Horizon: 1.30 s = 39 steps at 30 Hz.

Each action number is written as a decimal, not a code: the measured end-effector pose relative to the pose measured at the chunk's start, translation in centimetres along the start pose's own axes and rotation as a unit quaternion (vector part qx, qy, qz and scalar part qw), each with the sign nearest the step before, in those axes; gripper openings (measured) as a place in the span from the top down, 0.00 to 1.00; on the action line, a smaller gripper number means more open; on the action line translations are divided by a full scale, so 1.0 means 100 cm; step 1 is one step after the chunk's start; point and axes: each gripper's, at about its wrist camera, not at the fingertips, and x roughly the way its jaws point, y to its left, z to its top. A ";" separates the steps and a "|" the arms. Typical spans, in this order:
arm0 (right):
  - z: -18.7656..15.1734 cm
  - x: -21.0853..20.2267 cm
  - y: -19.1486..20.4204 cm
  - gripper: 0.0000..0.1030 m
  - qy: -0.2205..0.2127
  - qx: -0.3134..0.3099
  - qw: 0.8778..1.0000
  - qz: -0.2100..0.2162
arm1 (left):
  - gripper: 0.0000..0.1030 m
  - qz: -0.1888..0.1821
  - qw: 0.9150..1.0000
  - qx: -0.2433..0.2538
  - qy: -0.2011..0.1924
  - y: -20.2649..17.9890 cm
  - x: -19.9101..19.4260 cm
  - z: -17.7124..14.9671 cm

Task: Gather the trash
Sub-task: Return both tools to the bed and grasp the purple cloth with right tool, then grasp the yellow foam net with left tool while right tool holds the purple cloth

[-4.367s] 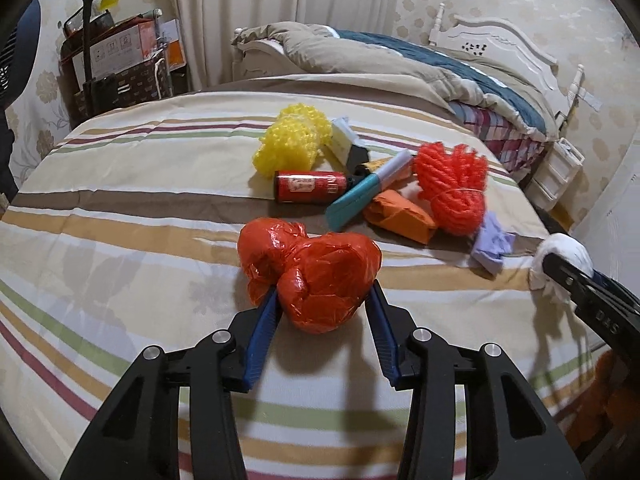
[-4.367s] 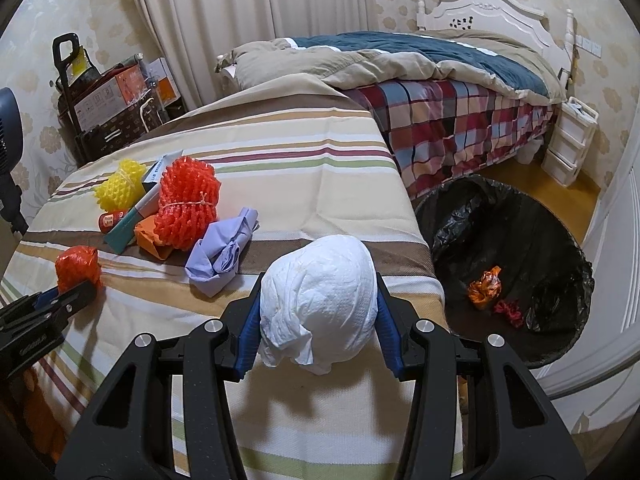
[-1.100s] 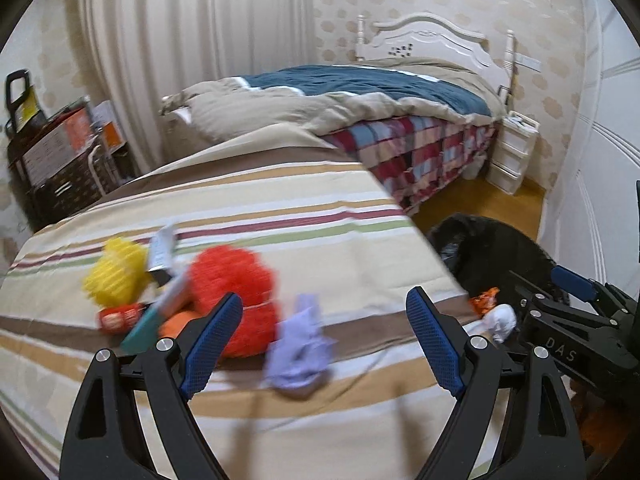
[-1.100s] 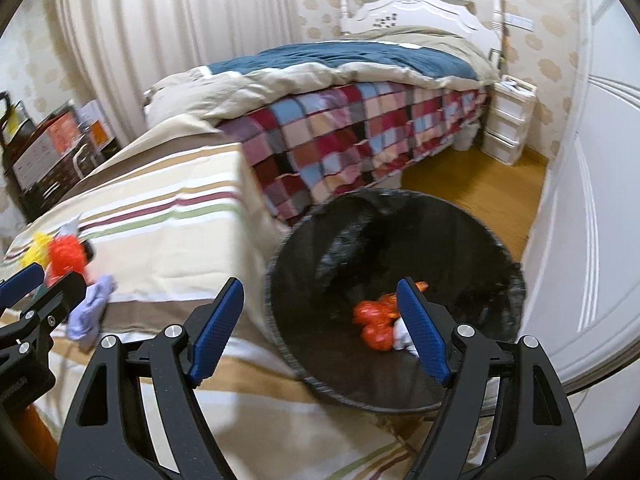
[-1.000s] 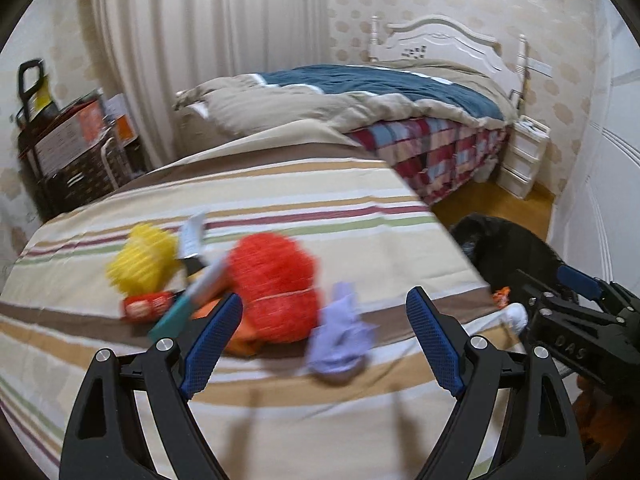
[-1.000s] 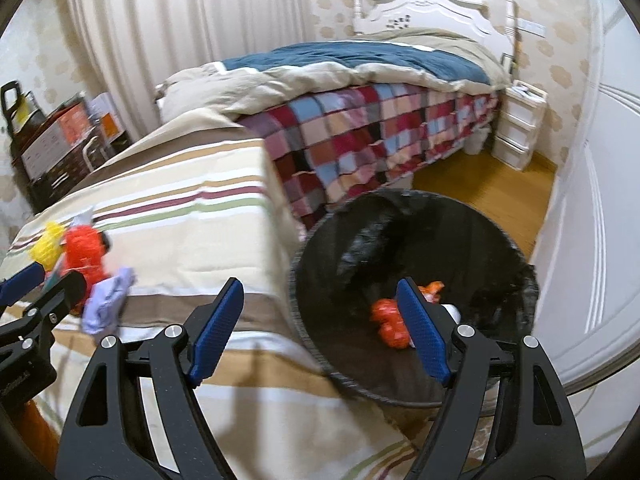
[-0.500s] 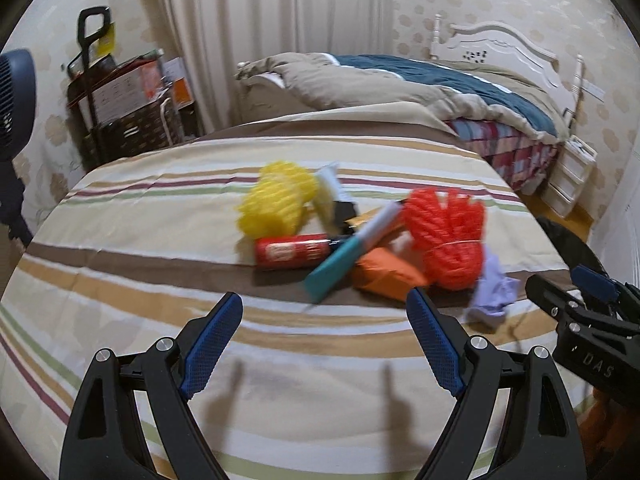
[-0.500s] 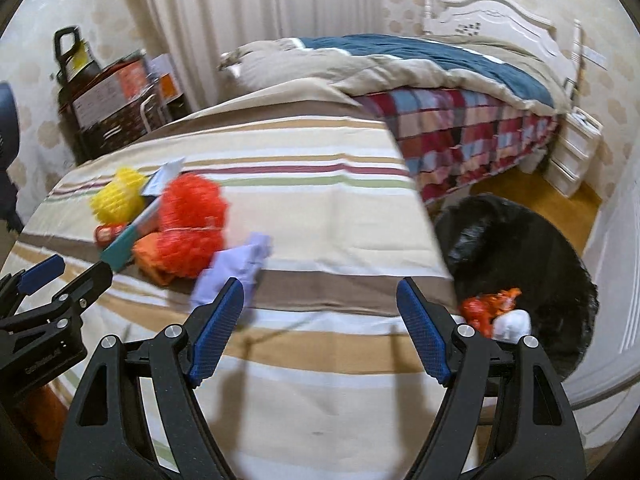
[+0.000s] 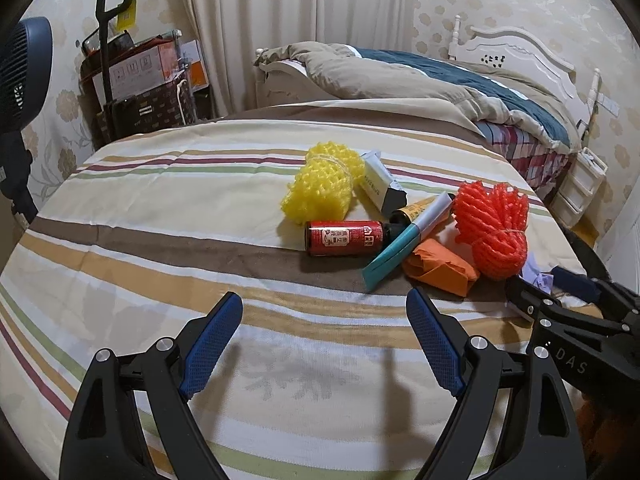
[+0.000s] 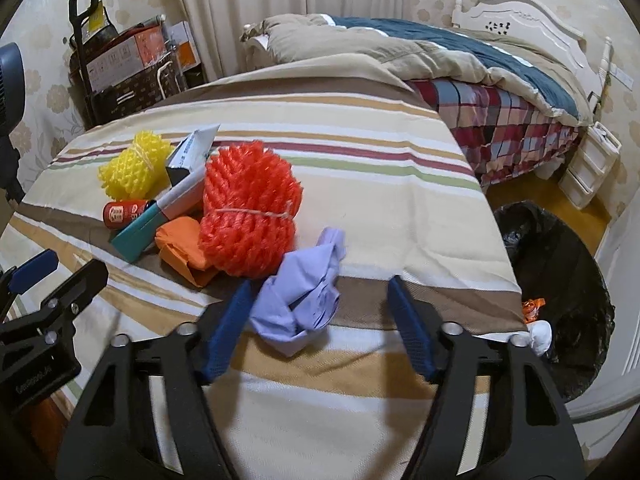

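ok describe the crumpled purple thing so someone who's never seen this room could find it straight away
Start at the striped bedspread and find the pile of trash on it. The crumpled purple paper lies at the end of the pile nearest the black trash bin, against the red foam net, just ahead of the open right gripper. It is the only pale lilac piece, soft and wadded.

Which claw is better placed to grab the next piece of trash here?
The right claw, probably. It is open with the crumpled lilac paper lying just ahead, between its fingers. The left claw, also open, has only bare striped cover between its fingers; the red can lies farther ahead.
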 end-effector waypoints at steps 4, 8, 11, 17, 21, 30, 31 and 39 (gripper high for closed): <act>-0.002 0.002 -0.005 0.59 0.007 0.008 1.000 0.008 | 0.19 -0.001 1.000 0.004 0.001 -0.001 0.003 0.002; -0.001 0.003 -0.014 0.63 0.007 0.014 1.000 0.001 | 0.19 -0.001 1.000 0.010 -0.001 -0.001 0.007 0.008; 0.002 0.004 -0.021 0.65 0.006 0.020 1.000 -0.001 | 0.19 0.003 1.000 0.007 -0.001 0.003 0.011 0.012; 0.010 0.011 -0.027 0.65 0.005 0.019 1.000 -0.009 | 0.19 0.003 1.000 -0.011 0.010 0.015 0.020 0.020; 0.018 0.017 -0.035 0.65 0.005 0.026 1.000 -0.010 | 0.19 0.007 1.000 -0.006 0.012 0.016 0.022 0.024; 0.035 0.033 -0.046 0.65 0.006 0.029 0.999 -0.016 | 0.19 0.006 1.000 -0.009 0.012 0.020 0.032 0.039; 0.038 0.035 -0.047 0.65 0.006 0.029 0.999 -0.017 | 0.19 0.006 1.000 -0.008 0.012 0.020 0.032 0.039; 0.051 0.047 -0.050 0.65 0.008 0.030 0.999 -0.021 | 0.19 0.003 1.000 -0.007 0.014 0.022 0.050 0.060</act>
